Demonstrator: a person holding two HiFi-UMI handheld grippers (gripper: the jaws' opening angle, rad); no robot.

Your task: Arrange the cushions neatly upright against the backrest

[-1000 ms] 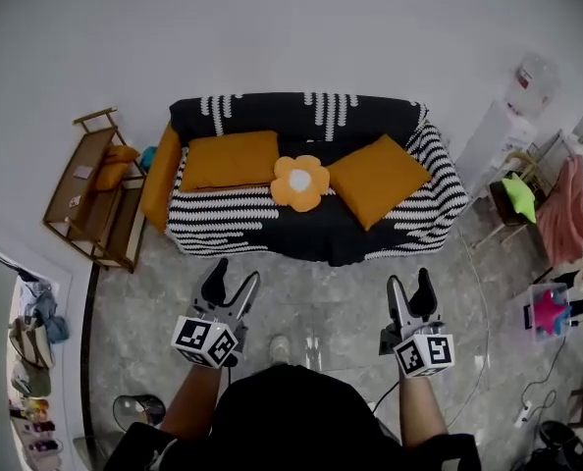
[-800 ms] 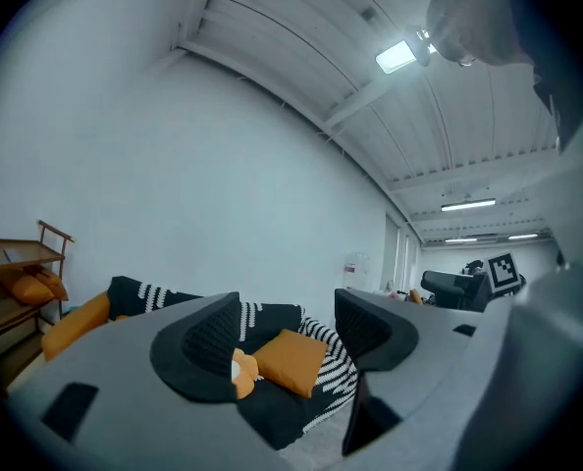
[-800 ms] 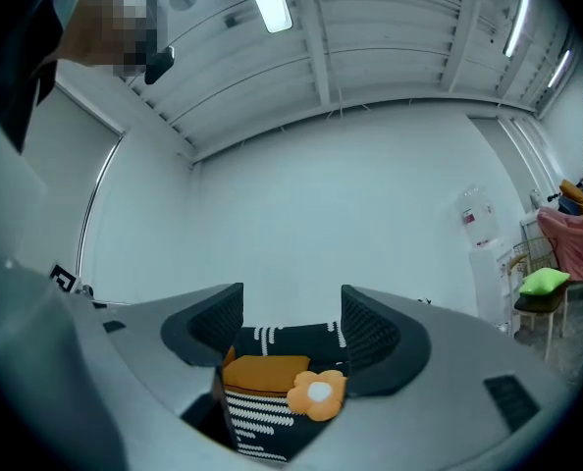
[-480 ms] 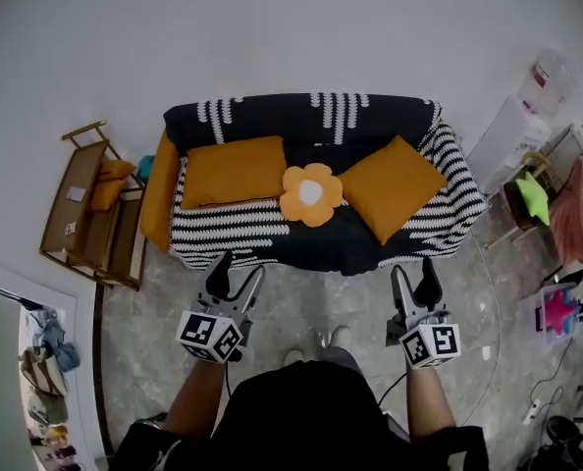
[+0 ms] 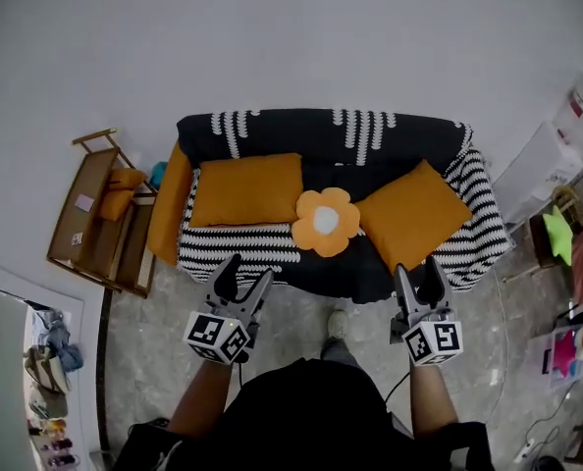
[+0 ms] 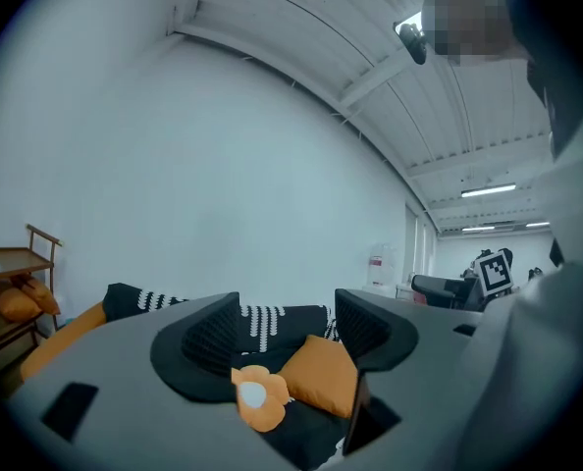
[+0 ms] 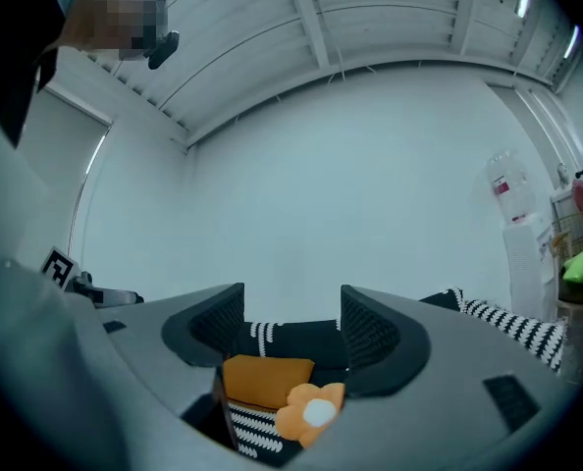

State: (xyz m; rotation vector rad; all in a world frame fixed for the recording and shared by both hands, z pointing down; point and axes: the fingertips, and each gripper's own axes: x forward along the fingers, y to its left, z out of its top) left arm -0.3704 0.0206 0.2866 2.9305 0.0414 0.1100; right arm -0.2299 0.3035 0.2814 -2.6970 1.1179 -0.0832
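Note:
A black-and-white striped sofa (image 5: 223, 251) stands against the white wall. On its seat lie a rectangular orange cushion (image 5: 246, 188) at the left, a flower-shaped cushion (image 5: 326, 222) in the middle and a square orange cushion (image 5: 413, 214) turned diamond-wise at the right. Another orange cushion (image 5: 166, 204) leans on the left armrest. My left gripper (image 5: 240, 277) and right gripper (image 5: 418, 273) hover at the sofa's front edge, both open and empty. Between the jaws, the left gripper view shows the flower cushion (image 6: 253, 396) and square cushion (image 6: 321, 375); the right gripper view shows the rectangular cushion (image 7: 264, 377) and flower cushion (image 7: 311, 411).
A wooden shelf rack (image 5: 97, 224) with an orange cushion (image 5: 120, 188) on it stands left of the sofa. A white appliance (image 5: 556, 150) and a green object (image 5: 560, 236) sit at the right. Grey marble floor (image 5: 301, 312) lies between me and the sofa; my foot (image 5: 337, 324) shows there.
Both grippers and I have advanced toward the sofa, which now lies right at the fingertips. The jaws stay open and the cushions have not moved.

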